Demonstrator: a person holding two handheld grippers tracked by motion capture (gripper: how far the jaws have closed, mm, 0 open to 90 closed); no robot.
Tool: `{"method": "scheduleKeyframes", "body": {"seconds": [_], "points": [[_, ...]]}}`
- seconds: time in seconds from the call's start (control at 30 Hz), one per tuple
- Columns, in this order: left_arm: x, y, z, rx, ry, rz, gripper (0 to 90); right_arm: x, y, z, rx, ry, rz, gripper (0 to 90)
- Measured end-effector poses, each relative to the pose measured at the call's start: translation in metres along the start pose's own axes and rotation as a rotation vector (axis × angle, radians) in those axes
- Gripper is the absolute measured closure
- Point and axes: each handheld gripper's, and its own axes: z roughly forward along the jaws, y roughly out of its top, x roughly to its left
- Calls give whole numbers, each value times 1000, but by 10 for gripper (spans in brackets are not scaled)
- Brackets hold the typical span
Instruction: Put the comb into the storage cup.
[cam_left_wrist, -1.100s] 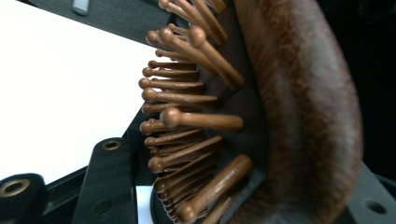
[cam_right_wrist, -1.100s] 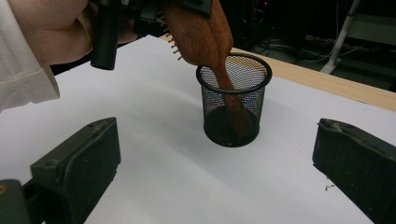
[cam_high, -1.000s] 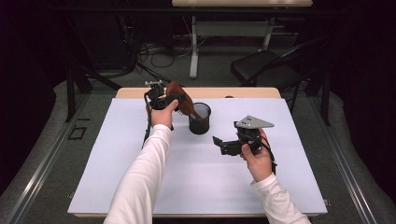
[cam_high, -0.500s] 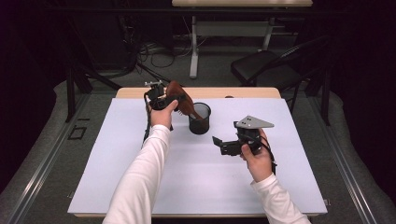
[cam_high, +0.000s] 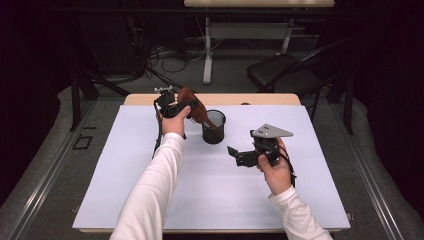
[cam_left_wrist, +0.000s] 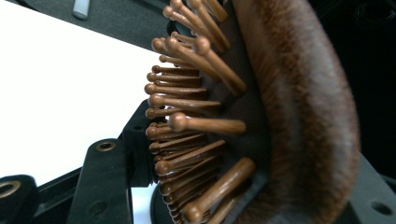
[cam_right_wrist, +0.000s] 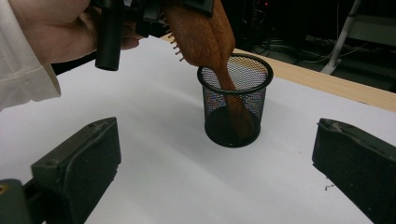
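Over the black mesh cup (cam_high: 213, 127) near the far middle of the white surface (cam_high: 210, 200), the left tool (cam_high: 172, 106) grips the wooden hairbrush (cam_high: 192, 111) by its bristled head, jaws just easing apart yet the head sits between them, so I call it clamped for now. Its long axis slants down from the tool into the cup, handle end already inside near the bottom, head leaning out on the cup's left! On the cup's near right, the right tool (cam_high: 234, 153) waits, jaws spread wide with nothing in them, pointed at the cup but farther off than the left.
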Motion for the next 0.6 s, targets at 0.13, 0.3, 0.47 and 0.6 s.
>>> {"method": "scheduleKeyframes", "body": {"seconds": [0.13, 0.3, 0.47, 0.6], "points": [[0, 0, 0, -4, 5, 10, 437, 0, 0, 0, 0, -1, 1, 7], [0, 1, 0, -4, 3, 6, 436, 0, 0, 0, -1, -1, 0, 7], [0, 1, -1, -16, 5, 3, 427, 0, 0, 0, -1, 1, 1, 7], [0, 1, -1, -17, 9, 6, 428, 0, 0, 1, 2, 0, -4, 7]]}}
